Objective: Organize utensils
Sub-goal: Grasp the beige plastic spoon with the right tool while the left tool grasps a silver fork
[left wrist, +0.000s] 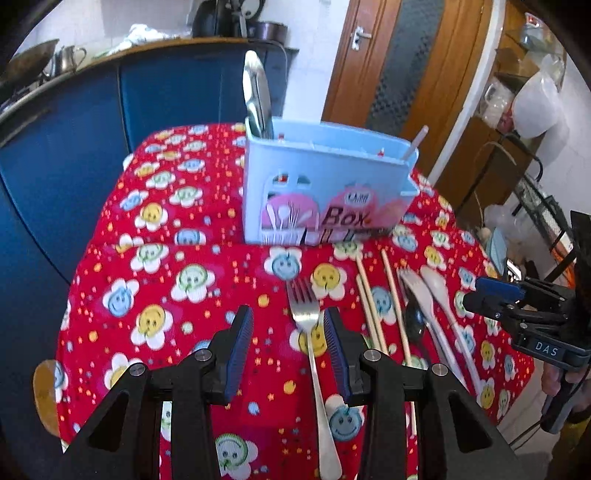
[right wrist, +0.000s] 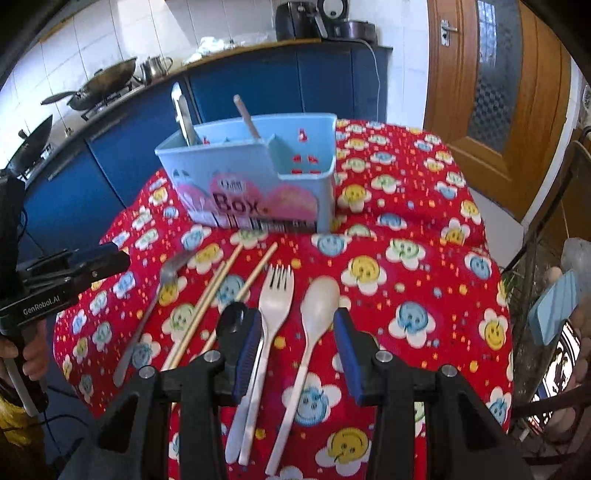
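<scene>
Left gripper (left wrist: pixel 288 343) wide open, empty, hovering over the metal fork (left wrist: pixel 314 354) lying on the red tablecloth (left wrist: pixel 184 240). Right gripper (right wrist: pixel 295 347) equally spread, holding nothing, above the white plastic fork (right wrist: pixel 273 306) and white spoon (right wrist: pixel 316 310). Blue utensil box (right wrist: pixel 251 184) stands at 12 o'clock; chopsticks (right wrist: pixel 210 295) at 10 o'clock.

— What sort of place is this?
— A home kitchen: woks (right wrist: pixel 105 79) and a metal kettle (right wrist: pixel 157 66) on the hob, blue cabinets (right wrist: pixel 277 79), white tiled wall (right wrist: pixel 122 33).
— Anything else?
— A wooden door (right wrist: pixel 491 74), flowered cloth (right wrist: pixel 424 258) on the counter.
</scene>
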{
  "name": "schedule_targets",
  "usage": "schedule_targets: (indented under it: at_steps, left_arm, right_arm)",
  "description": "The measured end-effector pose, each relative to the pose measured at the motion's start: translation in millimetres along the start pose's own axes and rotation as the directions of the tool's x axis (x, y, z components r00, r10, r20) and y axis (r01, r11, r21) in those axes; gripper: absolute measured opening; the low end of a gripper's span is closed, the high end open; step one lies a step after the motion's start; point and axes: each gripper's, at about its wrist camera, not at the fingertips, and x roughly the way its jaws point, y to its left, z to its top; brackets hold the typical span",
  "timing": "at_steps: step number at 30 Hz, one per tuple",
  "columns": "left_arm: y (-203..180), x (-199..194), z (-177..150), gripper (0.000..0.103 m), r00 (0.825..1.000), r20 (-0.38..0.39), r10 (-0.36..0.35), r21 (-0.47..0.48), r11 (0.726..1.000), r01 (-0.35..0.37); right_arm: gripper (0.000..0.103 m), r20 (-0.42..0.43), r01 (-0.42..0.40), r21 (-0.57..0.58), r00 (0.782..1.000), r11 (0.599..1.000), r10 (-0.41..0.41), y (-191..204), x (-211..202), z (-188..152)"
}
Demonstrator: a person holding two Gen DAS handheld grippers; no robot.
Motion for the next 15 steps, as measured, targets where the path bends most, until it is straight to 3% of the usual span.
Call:
schedule_targets:
  at_steps: [15]
  left_arm:
    - [-7, 33, -4, 0.041, 0.987, -0.16, 0.019, 0.053, 0.999, -0.01]
  right_arm:
    - [0.043, -0.207, 0.009, 0.008, 0.978, 1.0, -0.007, -6, 32, -3]
